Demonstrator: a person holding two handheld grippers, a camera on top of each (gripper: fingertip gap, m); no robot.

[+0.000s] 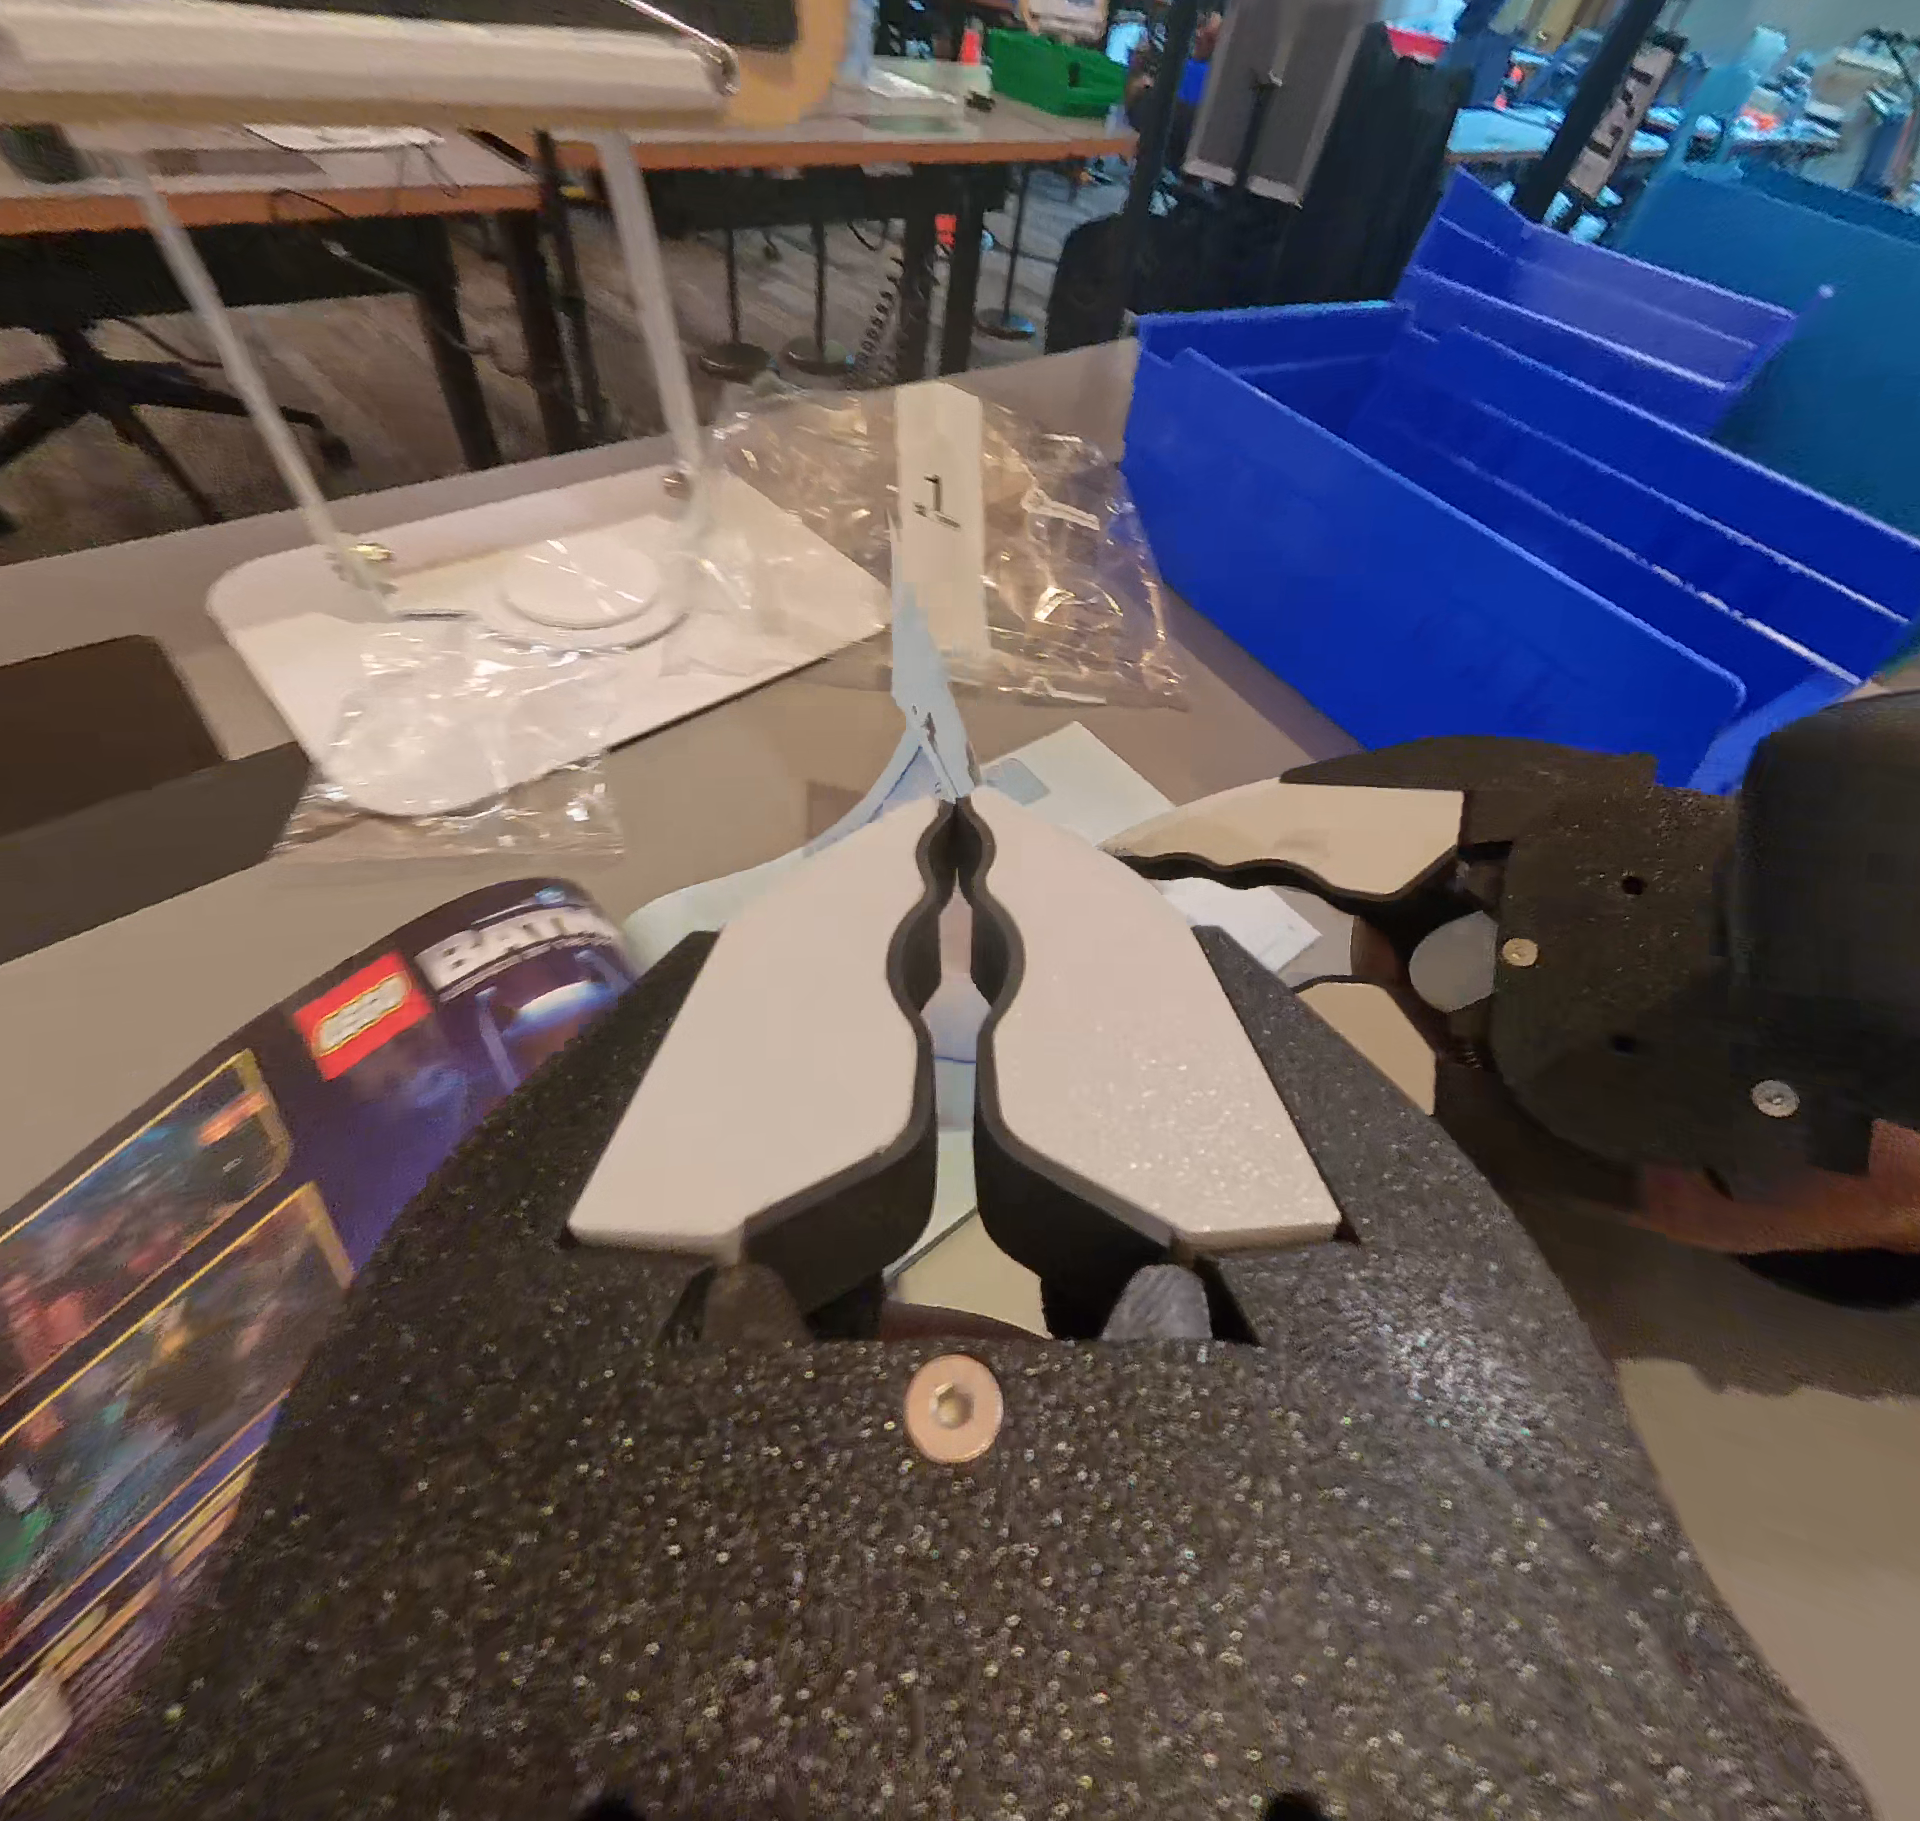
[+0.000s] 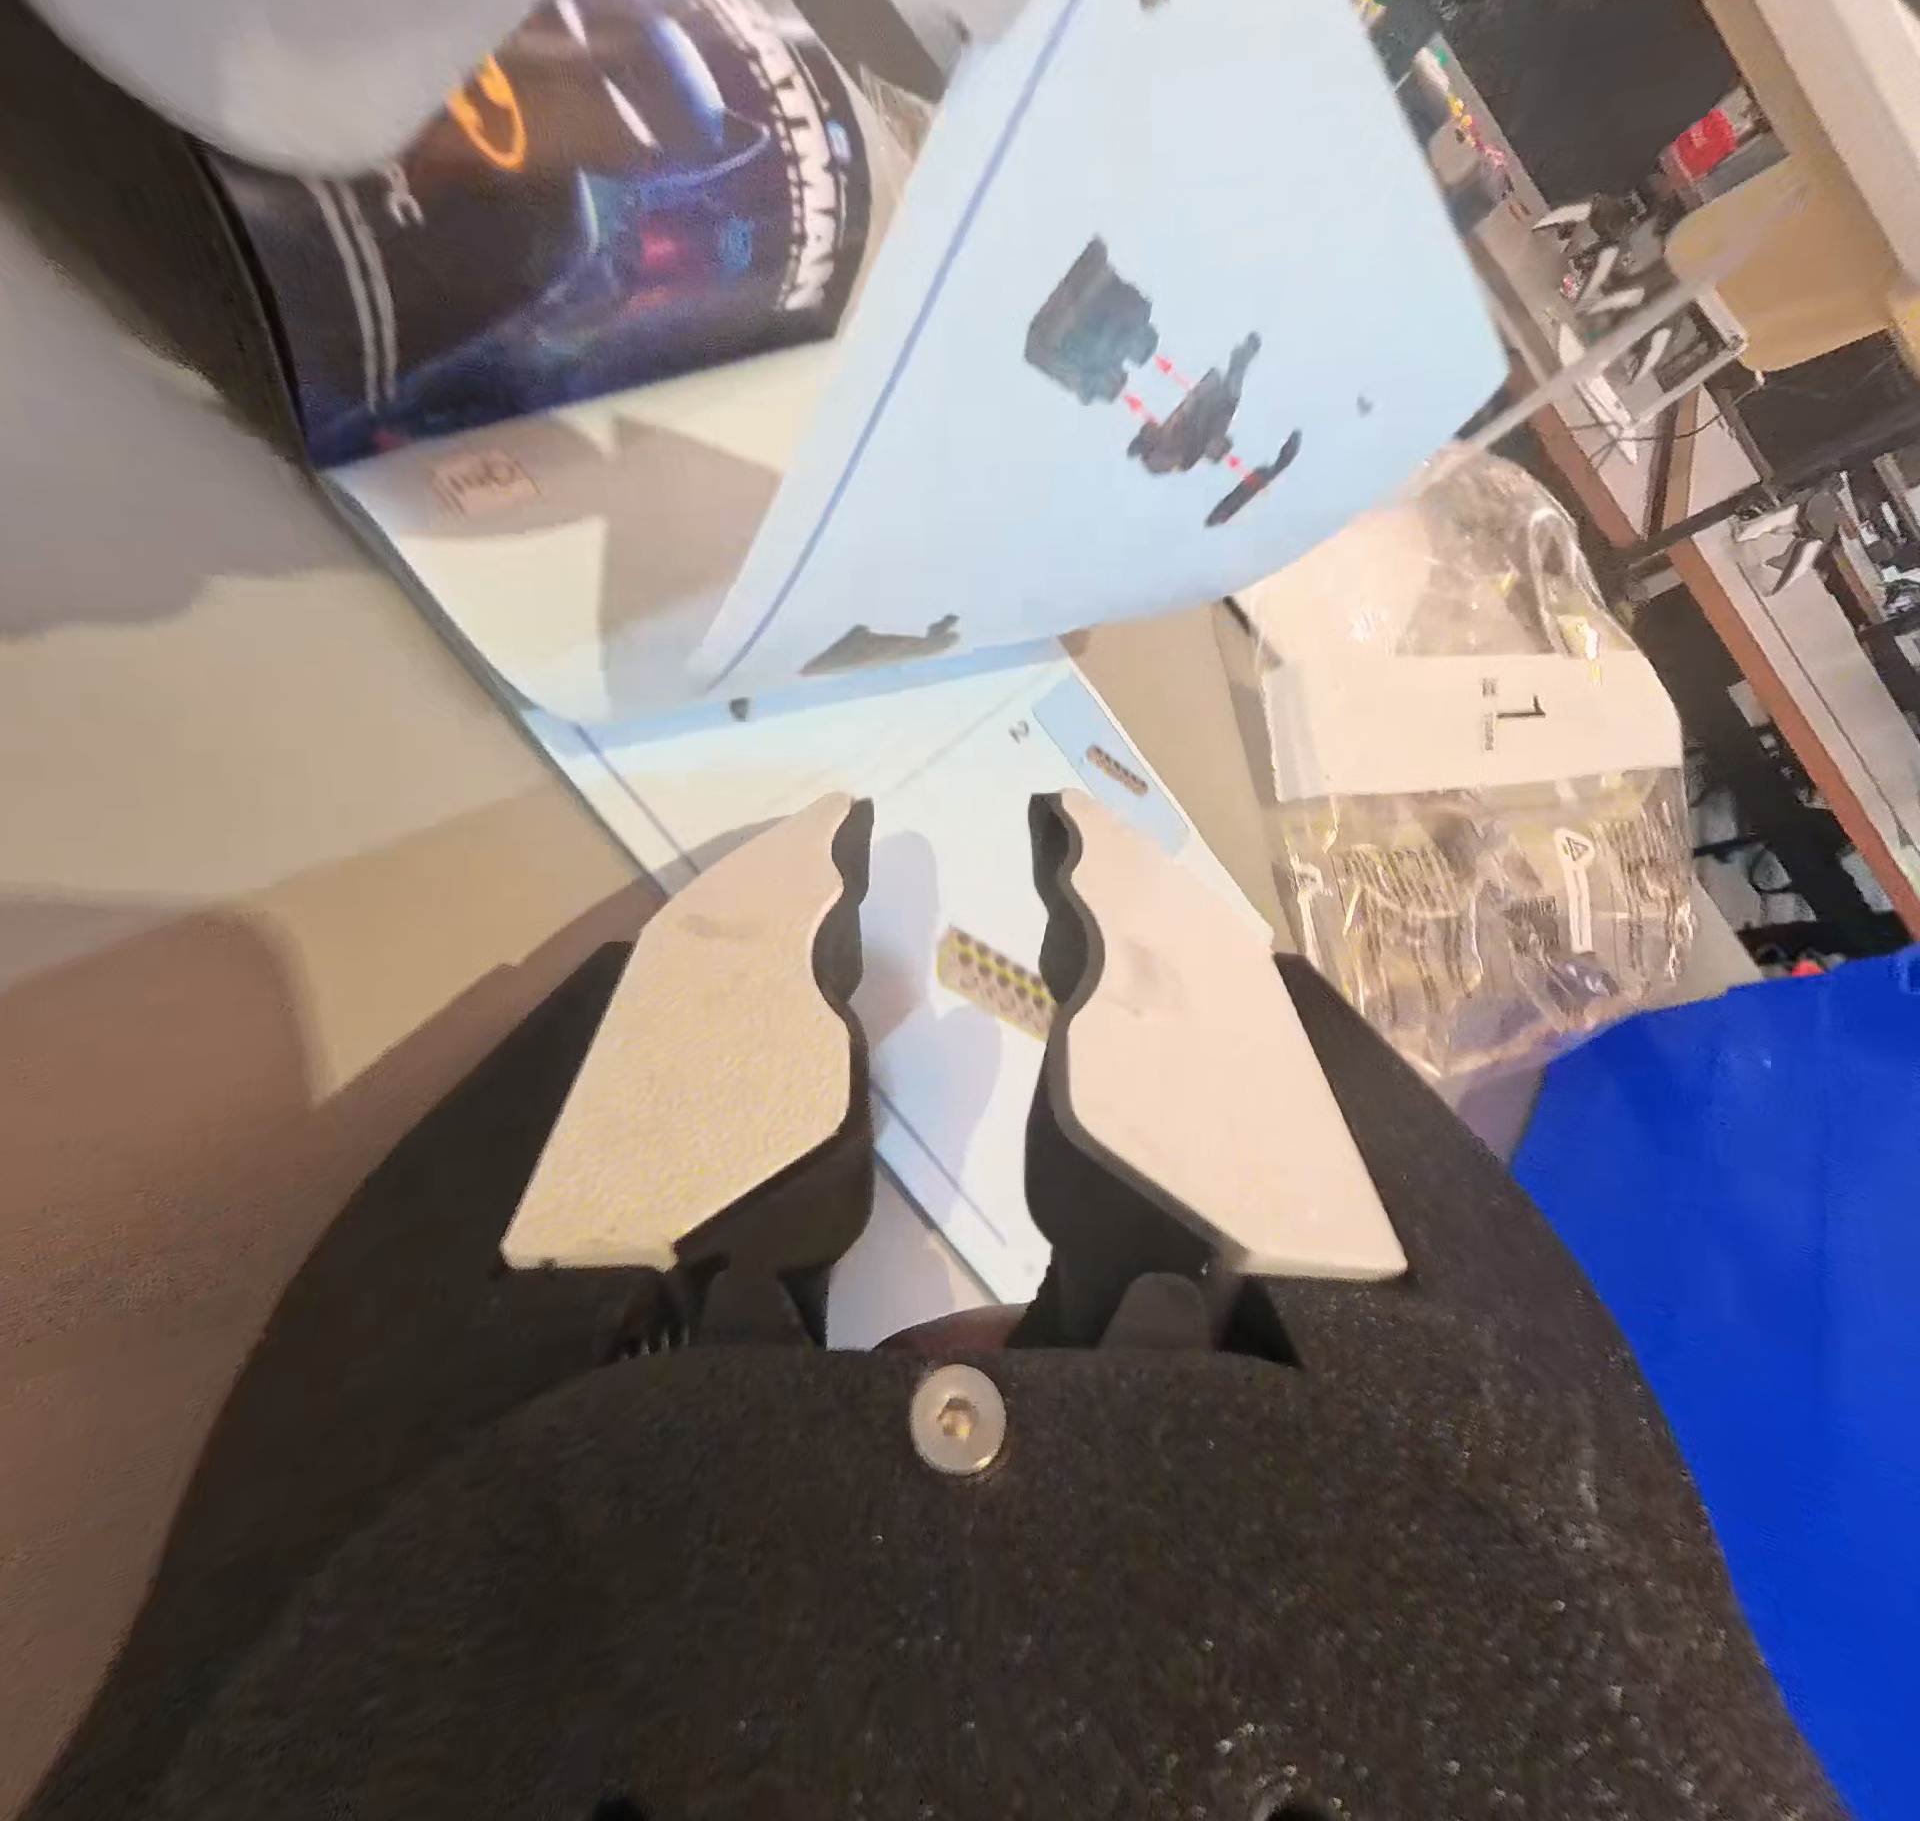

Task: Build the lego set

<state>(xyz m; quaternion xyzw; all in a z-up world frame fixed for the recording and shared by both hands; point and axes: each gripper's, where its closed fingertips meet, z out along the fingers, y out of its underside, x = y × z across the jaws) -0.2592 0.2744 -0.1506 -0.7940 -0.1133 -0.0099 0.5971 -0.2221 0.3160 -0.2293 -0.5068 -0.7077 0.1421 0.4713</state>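
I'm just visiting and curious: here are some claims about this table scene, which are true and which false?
1. The left gripper is shut on a pale blue booklet page. True.
2. The right gripper is clamped on that same page. False: its jaws stand open with nothing between them, above the open booklet.
3. The bins beside the booklet are blue. True.
4. The clear plastic bag hangs from a gripper. False: it lies on the table.
5. The colourful box stands inside a bin. False: it lies on the table.

booklet (image 1: 1060,805) on table (image 1: 675,784) — bags (image 1: 1039,545) behind (bin (image 1: 1455,545) right)
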